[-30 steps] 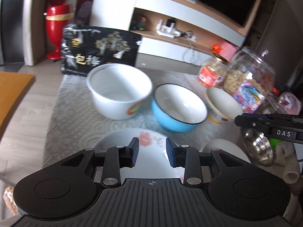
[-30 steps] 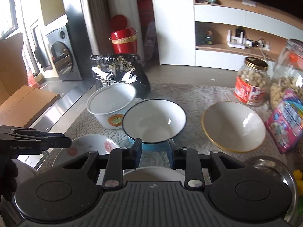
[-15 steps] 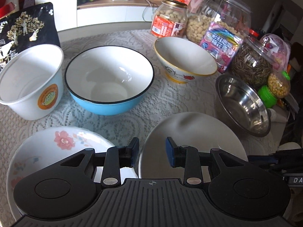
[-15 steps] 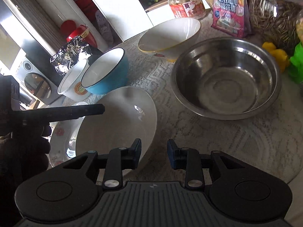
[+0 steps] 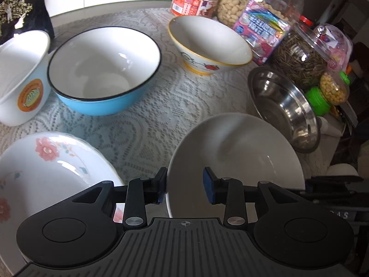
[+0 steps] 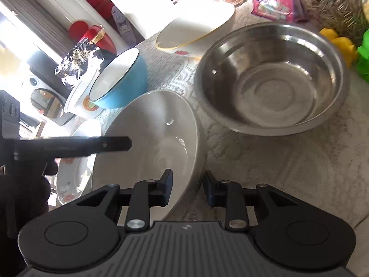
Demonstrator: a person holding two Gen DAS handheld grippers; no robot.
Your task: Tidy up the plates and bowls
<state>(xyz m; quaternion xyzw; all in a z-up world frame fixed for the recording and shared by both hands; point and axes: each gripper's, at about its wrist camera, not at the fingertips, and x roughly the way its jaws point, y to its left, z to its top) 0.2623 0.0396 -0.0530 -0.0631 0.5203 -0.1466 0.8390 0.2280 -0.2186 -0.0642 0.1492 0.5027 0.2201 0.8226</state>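
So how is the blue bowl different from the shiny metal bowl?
The blue bowl is bright blue outside and white inside with a thin black rim; the metal bowl is bare silvery steel all over and mirrors the light. The blue bowl sits beside the white tub, while the metal bowl sits by the snack jars. Both are round, upright, hold nothing and rest on the lace tablecloth.

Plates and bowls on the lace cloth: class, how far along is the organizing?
Done: nothing stacked; blue bowl, steel bowl and floral plate sit apart. In hand: both open grippers, left and right, straddle the plain white bowl rim. Left: all the grouping.
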